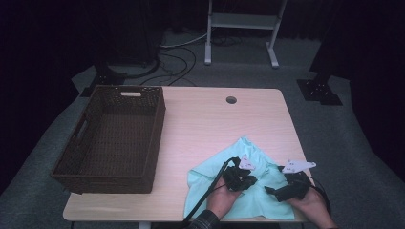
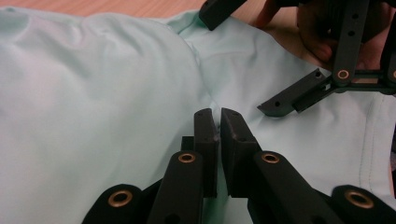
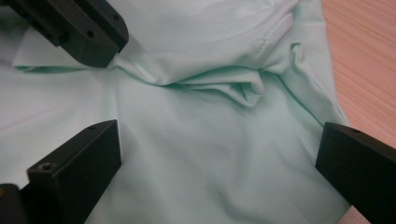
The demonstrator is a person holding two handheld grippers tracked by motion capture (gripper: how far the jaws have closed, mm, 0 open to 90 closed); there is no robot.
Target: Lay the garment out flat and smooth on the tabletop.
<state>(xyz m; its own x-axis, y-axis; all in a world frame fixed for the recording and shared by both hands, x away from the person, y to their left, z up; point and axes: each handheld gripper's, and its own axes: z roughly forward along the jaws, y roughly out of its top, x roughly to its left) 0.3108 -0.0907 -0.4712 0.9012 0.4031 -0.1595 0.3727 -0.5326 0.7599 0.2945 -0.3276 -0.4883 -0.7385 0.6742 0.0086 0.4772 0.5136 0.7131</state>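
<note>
We see both tools built from matte black plastic links. The left gripper (image 2: 218, 122) has blocky rectangular pads on flat arms, brass-coloured rivets at the pivots, small dark screw holes along the links. The right gripper (image 3: 219, 179) has chunky square-edged pads, one screw hole in each. High view: each unit carries a pale grey three-cornered plate with small reddish marks on top, and a black cable trails off. The left sleeve (image 1: 204, 221) is dark plaid.

left gripper (image 2: 219, 135): fingers pinched together, low | right gripper (image 3: 219, 172): fingers spread wide, low
</note>
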